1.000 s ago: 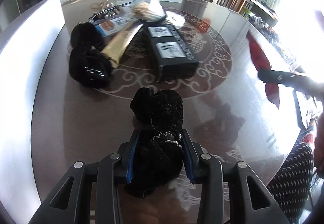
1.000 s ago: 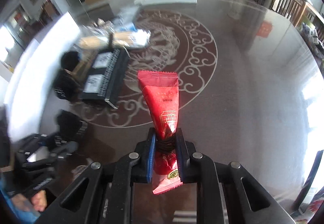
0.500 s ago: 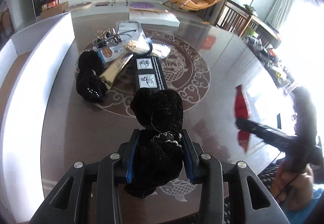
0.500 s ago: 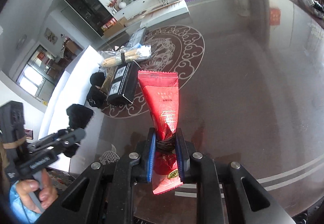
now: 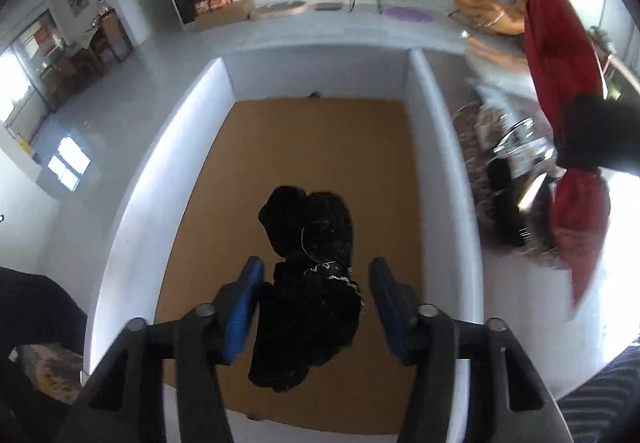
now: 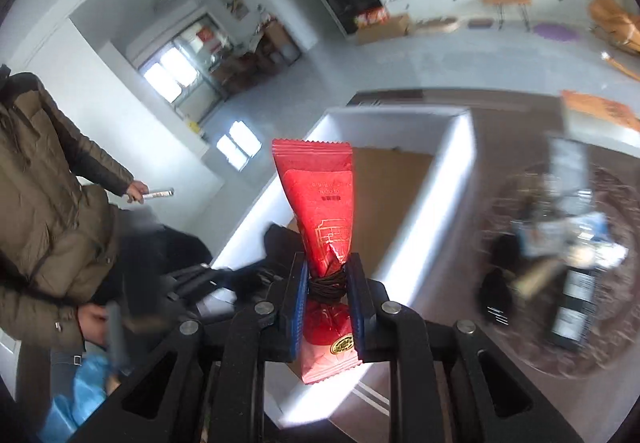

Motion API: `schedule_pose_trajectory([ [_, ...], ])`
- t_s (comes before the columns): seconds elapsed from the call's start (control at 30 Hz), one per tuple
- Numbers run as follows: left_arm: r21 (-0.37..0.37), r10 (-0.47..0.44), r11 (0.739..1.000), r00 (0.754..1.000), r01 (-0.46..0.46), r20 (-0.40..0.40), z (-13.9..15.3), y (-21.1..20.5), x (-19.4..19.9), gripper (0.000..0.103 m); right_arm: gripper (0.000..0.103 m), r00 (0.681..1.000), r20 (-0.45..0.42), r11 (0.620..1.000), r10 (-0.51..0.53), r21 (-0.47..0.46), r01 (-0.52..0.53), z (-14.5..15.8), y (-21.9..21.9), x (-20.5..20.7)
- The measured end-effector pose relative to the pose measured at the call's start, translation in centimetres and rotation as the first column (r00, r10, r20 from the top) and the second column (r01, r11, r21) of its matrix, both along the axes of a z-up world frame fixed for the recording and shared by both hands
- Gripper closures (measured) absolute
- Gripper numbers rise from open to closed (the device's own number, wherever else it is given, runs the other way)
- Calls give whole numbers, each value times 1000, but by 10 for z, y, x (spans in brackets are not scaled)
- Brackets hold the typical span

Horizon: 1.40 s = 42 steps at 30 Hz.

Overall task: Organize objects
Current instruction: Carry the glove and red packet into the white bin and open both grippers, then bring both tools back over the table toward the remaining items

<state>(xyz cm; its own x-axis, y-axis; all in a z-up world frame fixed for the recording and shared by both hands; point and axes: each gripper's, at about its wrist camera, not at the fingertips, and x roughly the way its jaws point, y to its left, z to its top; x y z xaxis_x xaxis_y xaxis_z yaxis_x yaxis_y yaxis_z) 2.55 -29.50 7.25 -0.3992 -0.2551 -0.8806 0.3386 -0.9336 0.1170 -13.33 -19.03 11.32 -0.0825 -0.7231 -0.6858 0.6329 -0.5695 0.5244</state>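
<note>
Your left gripper (image 5: pixel 316 307) has just sprung open, the black cloth bundle (image 5: pixel 308 283) loose over the white box (image 5: pixel 436 123), while your right gripper (image 6: pixel 326 299), jaws easing, barely pinches the red packet (image 6: pixel 320 211), which could drop short at the box's 6 o'clock rim.

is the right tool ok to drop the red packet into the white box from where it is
Probably yes. The right tool, its jaws just opening around the red packet, hangs at the white box rim. The left tool with the black fabric bundle shares that space, though.

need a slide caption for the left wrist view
Left claw opening, black fabric bundle between its pads above the white box.
</note>
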Motion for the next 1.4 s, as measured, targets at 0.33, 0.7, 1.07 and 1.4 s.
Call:
schedule_pose_trajectory([
  [0.33, 70, -11, 997, 982, 25, -191, 78, 5, 56, 8, 30, 965, -259, 992, 31, 128, 3, 43, -14, 21],
  [0.7, 183, -154, 963, 961, 198, -230, 73, 107, 21, 0, 6, 849, -495, 964, -186, 76, 255, 75, 120, 47],
  [1.07, 246, -441, 846, 880, 473, -175, -18, 271, 1, 0, 6, 743, -312, 688, -592, 284, 668, -112, 310, 19],
  [1.4, 93, -378, 918, 921, 386, -91, -109, 283, 2, 0, 6, 642, -384, 606, -663, 227, 762, -155, 352, 58],
])
